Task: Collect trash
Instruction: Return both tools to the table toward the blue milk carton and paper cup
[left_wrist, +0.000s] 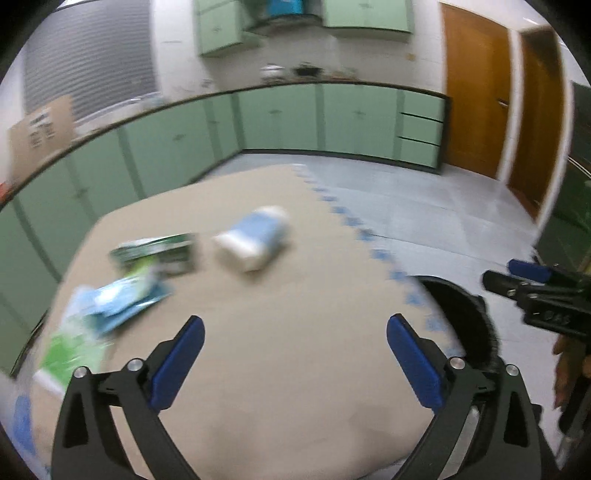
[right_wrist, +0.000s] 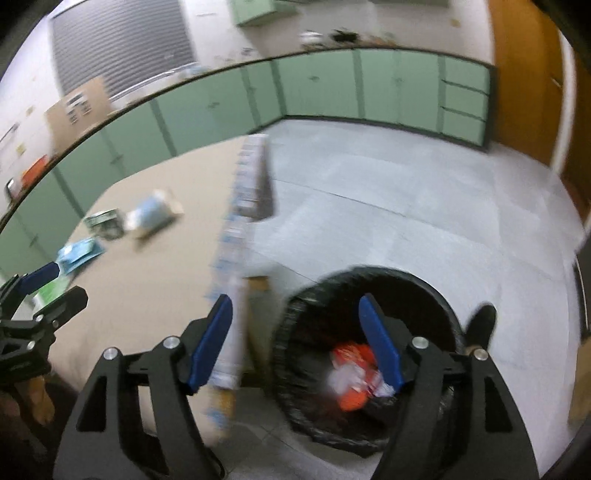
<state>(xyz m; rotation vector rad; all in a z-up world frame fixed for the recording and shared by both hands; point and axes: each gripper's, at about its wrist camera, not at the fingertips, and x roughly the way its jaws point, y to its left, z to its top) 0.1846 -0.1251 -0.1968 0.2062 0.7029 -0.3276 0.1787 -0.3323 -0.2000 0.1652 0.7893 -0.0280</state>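
Observation:
Blurred trash lies on the beige table (left_wrist: 288, 369): a white and blue wrapped pack (left_wrist: 255, 236), a green box (left_wrist: 162, 251), a blue packet (left_wrist: 122, 299) and a green and white packet (left_wrist: 70, 350). My left gripper (left_wrist: 295, 354) is open and empty above the table's near part. My right gripper (right_wrist: 295, 339) is open and empty above a black-lined trash bin (right_wrist: 424, 291) on the floor beside the table. An orange and white wrapper (right_wrist: 354, 373) lies in the bin. The bin's rim (left_wrist: 465, 317) shows in the left wrist view, as does the right gripper (left_wrist: 517, 280).
Green cabinets (left_wrist: 280, 122) under a dark counter line the far walls. Wooden doors (left_wrist: 476, 103) stand at the right. A cardboard box (left_wrist: 40, 129) sits on the counter at left. Grey tiled floor (right_wrist: 406, 206) lies right of the table. The left gripper (right_wrist: 48, 288) shows at left.

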